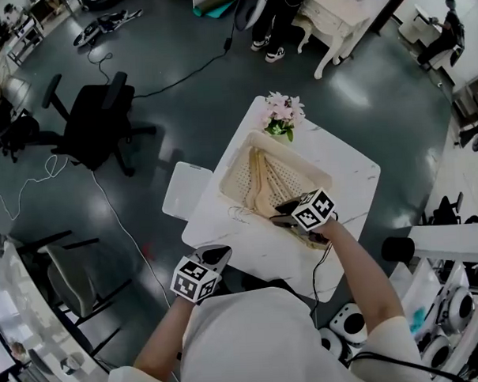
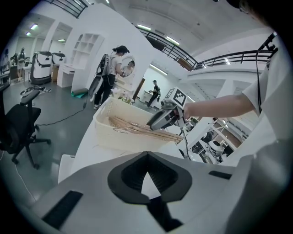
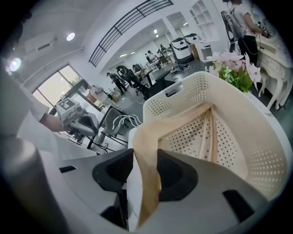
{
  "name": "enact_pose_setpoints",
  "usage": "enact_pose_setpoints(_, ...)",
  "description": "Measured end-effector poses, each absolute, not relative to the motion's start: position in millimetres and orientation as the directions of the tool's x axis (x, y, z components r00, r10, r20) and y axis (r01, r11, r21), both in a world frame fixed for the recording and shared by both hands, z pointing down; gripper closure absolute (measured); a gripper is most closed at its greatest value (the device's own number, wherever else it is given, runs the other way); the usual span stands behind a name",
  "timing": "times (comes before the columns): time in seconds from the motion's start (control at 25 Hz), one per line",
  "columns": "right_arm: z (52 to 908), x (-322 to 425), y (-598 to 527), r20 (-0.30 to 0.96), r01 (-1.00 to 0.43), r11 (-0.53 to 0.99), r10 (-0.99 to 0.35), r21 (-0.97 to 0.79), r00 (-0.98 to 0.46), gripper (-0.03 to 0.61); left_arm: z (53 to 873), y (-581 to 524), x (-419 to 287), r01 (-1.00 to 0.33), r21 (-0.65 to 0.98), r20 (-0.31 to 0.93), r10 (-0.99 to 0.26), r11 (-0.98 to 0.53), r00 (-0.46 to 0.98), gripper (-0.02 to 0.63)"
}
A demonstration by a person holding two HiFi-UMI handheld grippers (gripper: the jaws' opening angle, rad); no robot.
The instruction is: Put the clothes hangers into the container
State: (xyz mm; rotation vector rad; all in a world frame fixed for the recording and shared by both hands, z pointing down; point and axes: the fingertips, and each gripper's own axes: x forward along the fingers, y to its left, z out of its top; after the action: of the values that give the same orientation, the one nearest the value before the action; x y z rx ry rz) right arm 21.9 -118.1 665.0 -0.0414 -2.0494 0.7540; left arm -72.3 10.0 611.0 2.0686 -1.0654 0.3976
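Two grippers at a white marbled table (image 1: 345, 170), one in each hand of a person (image 1: 253, 336) in a white top.

On the right gripper (image 1: 282, 217), jaws clamped on the flat end of a pale wooden hanger (image 3: 147, 183) — pads pressed to both faces, wood running ahead over the near rim of the container (image 1: 230, 169). Poised at the container's near right corner, tilted downward, marker cube on top.

Cream plastic, perforated walls, a cut-out handle at the far end. Inside, several more hangers (image 1: 262, 181) of the same wood, laid lengthwise along the bottom and fanned a little. Far arm of the held hanger down among them; touching or not, impossible to tell.

On the left gripper (image 1: 216, 256), jaws together with nothing between — only a sliver of tabletop visible past the pads. Low at the table's near left edge, well apart from the container, pointed towards it.

Beyond the container, at the table's far end, a bunch of pink flowers (image 1: 283, 111). Just beside the table's left edge, a white square panel (image 1: 187, 190). Farther left on the dark floor, a black office chair (image 1: 97, 121).
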Motion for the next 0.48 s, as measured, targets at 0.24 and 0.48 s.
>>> enact_pose_setpoints(0.24,669.4,10.7,-119.1,0.751,-0.232,0.812,0.333,-0.536,-0.570,0.408,615.7,15.6,-79.1,-0.798,0.492,0.586,-0.545,-0.349,0.600,0.606)
enact_pose_setpoints(0.48,668.8,12.4,-119.6,0.774,-0.245,0.841,0.277,-0.482,-0.570,0.386,615.3,15.2,-80.8,-0.792,0.498,0.583,-0.539,-0.354,0.608,0.606)
